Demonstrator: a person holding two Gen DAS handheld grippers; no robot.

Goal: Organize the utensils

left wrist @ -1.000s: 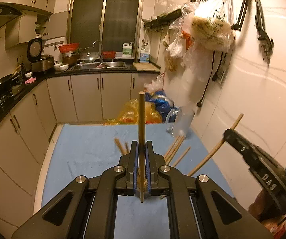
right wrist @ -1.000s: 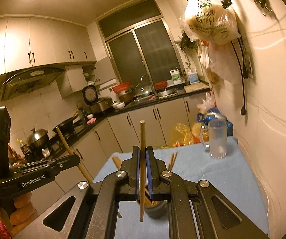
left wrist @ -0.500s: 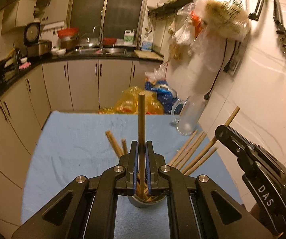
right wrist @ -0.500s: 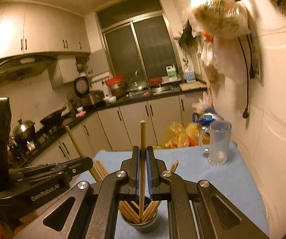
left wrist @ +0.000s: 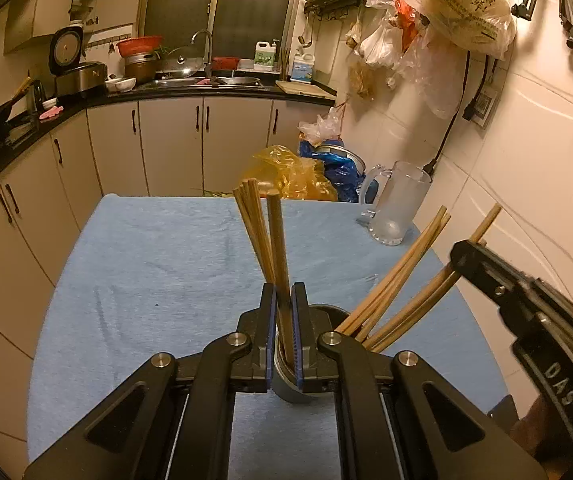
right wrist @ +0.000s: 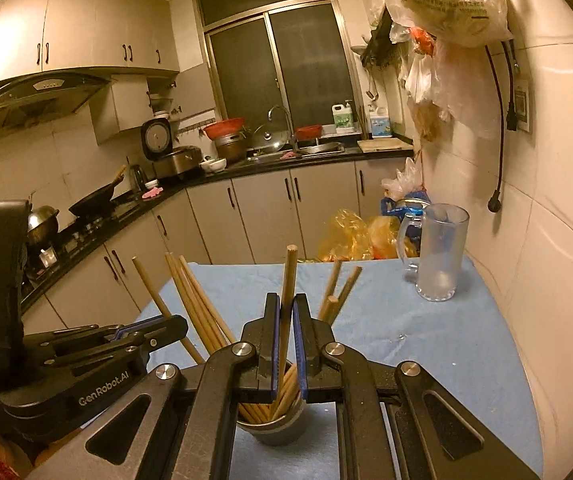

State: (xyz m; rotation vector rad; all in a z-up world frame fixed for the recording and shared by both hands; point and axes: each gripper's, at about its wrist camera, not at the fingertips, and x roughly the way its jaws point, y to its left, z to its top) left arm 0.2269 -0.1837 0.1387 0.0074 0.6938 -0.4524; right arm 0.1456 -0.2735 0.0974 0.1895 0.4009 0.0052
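A grey metal cup (left wrist: 302,390) (right wrist: 274,430) stands on the blue-clothed table (left wrist: 146,272), holding several wooden chopsticks (left wrist: 398,284) (right wrist: 194,304) that fan outward. My left gripper (left wrist: 284,322) is shut on one wooden chopstick (left wrist: 276,240), whose lower end dips into the cup. My right gripper (right wrist: 286,320) is shut on another chopstick (right wrist: 289,276), its lower end also inside the cup. Each gripper shows at the edge of the other's view: the right gripper (left wrist: 526,320) at the right side, the left gripper (right wrist: 142,332) at the left side.
A frosted glass mug (left wrist: 398,208) (right wrist: 440,256) stands at the table's far right near the tiled wall. Yellow and blue plastic bags (left wrist: 298,176) lie on the floor beyond the table. Kitchen counters and cabinets (left wrist: 166,140) run behind and to the left.
Both grippers have come down toward the cup with their chopsticks. The chopstick ends now reach into the cup, which has risen into view under the jaws.
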